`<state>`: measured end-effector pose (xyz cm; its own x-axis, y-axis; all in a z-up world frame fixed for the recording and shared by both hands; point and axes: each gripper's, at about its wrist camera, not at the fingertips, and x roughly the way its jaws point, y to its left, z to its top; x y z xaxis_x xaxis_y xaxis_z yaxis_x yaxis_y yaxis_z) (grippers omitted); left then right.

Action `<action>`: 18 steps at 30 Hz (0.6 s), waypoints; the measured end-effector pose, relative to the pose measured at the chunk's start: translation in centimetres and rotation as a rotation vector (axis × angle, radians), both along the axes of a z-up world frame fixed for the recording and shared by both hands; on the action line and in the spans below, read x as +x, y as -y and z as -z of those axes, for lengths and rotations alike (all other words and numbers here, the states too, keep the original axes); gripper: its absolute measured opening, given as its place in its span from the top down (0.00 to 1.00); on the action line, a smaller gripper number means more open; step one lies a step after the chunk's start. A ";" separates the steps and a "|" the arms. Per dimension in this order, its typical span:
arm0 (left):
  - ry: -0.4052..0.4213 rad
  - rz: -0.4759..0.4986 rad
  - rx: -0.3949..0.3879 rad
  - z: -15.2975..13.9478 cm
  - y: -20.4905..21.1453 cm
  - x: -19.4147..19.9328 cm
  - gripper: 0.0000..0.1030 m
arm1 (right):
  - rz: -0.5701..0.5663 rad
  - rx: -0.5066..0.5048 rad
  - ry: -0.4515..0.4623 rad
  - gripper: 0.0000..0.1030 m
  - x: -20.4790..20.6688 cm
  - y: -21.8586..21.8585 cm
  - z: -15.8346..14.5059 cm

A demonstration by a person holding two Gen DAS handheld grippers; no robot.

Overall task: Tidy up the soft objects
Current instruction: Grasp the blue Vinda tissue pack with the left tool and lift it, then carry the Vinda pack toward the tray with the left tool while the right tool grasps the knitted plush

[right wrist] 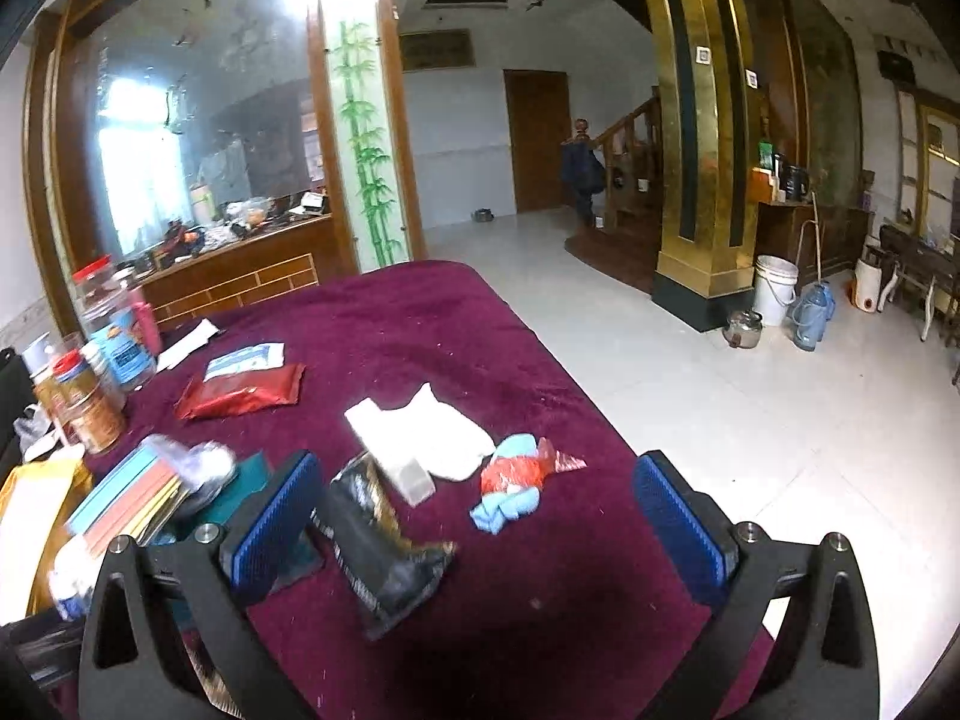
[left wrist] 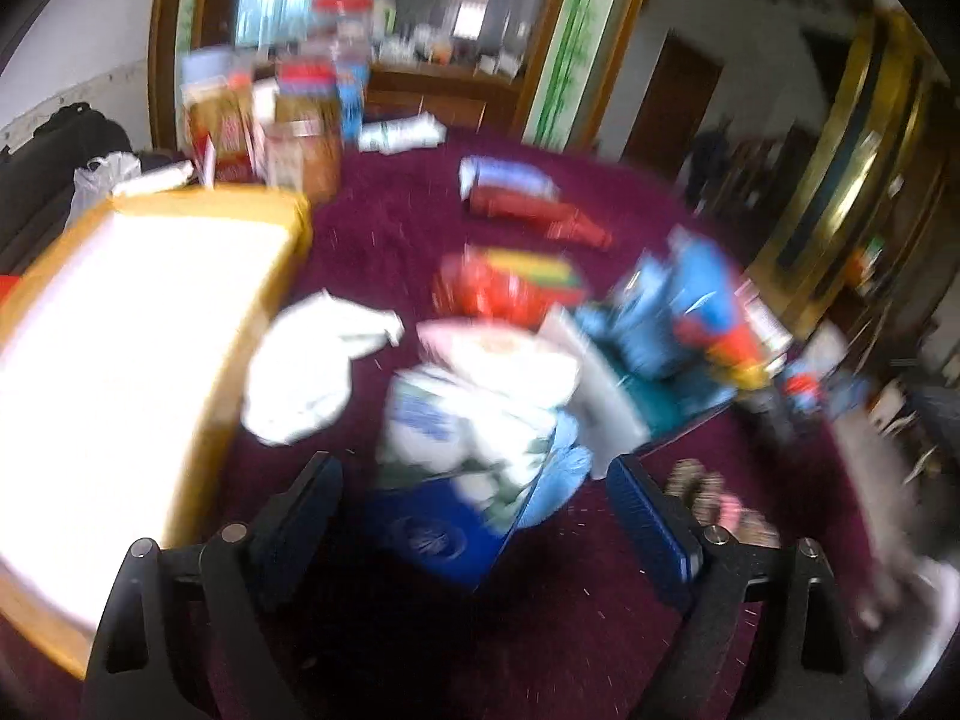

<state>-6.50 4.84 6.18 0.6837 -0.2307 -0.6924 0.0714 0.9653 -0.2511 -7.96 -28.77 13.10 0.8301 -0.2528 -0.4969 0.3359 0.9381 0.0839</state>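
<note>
In the blurred left wrist view my left gripper (left wrist: 480,510) hangs open over a pile of soft packs. A white and blue pack (left wrist: 468,426) and a light blue cloth (left wrist: 558,480) lie between its fingers, which do not touch them. A crumpled white bag (left wrist: 312,366) lies to the left. My right gripper (right wrist: 480,528) is open above the maroon tablecloth (right wrist: 432,324), empty. Below it lie a black pouch (right wrist: 384,546), white socks (right wrist: 432,432) and a blue and red sock bundle (right wrist: 510,486). Farther back are a red pouch (right wrist: 240,393) and a blue-white packet (right wrist: 246,360).
A yellow box with a bright white inside (left wrist: 120,360) stands at the table's left. Jars and cans (right wrist: 96,348) crowd the far left corner. A stack of coloured cloths (right wrist: 132,498) sits left of my right gripper. The table's right edge drops to a tiled floor (right wrist: 720,396).
</note>
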 end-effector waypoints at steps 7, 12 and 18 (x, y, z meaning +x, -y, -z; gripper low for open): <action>0.004 0.010 0.084 -2.4 -4.0 -2.9 0.10 | 0.007 -0.033 -0.069 0.00 3.5 -1.2 3.4; -0.033 0.051 0.138 -0.9 -3.0 -1.1 0.11 | -0.023 -0.039 -0.053 0.00 2.9 -1.3 3.5; -0.003 0.129 0.252 0.8 1.7 0.8 0.11 | -0.024 -0.011 -0.093 0.00 3.3 -0.7 4.1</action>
<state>-5.74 3.18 5.41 0.6578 -0.1360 -0.7408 0.1971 0.9804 -0.0049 -4.63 -28.03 9.04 0.7862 -0.2389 -0.5699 0.3190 0.9468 0.0432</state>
